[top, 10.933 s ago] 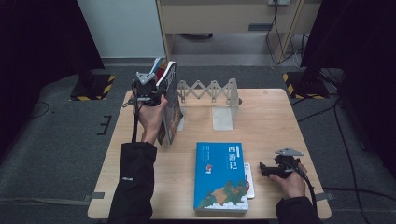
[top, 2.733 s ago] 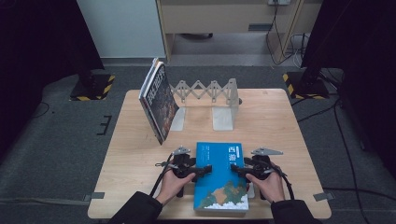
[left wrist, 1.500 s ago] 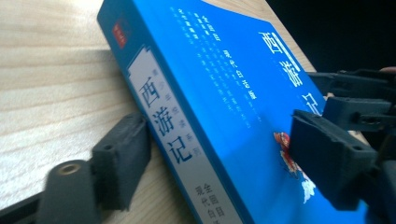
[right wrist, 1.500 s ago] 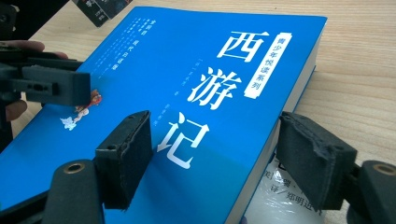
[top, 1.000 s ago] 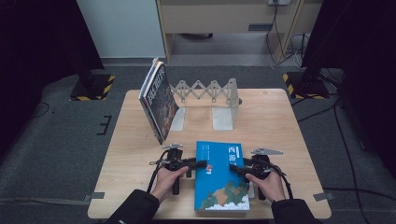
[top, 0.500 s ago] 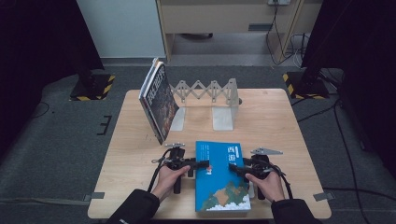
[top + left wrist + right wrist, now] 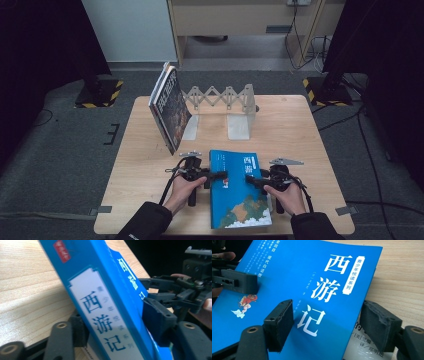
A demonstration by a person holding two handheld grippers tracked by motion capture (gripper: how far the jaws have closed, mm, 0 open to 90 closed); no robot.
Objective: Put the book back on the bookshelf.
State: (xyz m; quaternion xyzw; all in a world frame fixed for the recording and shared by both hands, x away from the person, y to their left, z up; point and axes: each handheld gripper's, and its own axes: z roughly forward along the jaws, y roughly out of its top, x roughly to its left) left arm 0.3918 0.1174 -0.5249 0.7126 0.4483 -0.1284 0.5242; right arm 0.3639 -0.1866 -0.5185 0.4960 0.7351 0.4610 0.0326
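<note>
From above, your left gripper (image 7: 216, 176) and right gripper (image 7: 253, 180) flank the blue book (image 7: 236, 187) at the near edge of the wooden table (image 7: 290, 130), in a dark room. Along your left gripper, the jaws pinch its spine edge, lifted. Along your right, spread jaws straddle the glossy cover over a second book (image 7: 362, 345). It looks stiff and slippery: take it by the edges.

Your book (image 7: 239, 192) lies at the worktop's (image 7: 145, 175) near edge between your left claw (image 7: 220, 176) and right claw (image 7: 248, 180); behind it the rack (image 7: 222, 102) props another book (image 7: 170, 107) at its left end.
</note>
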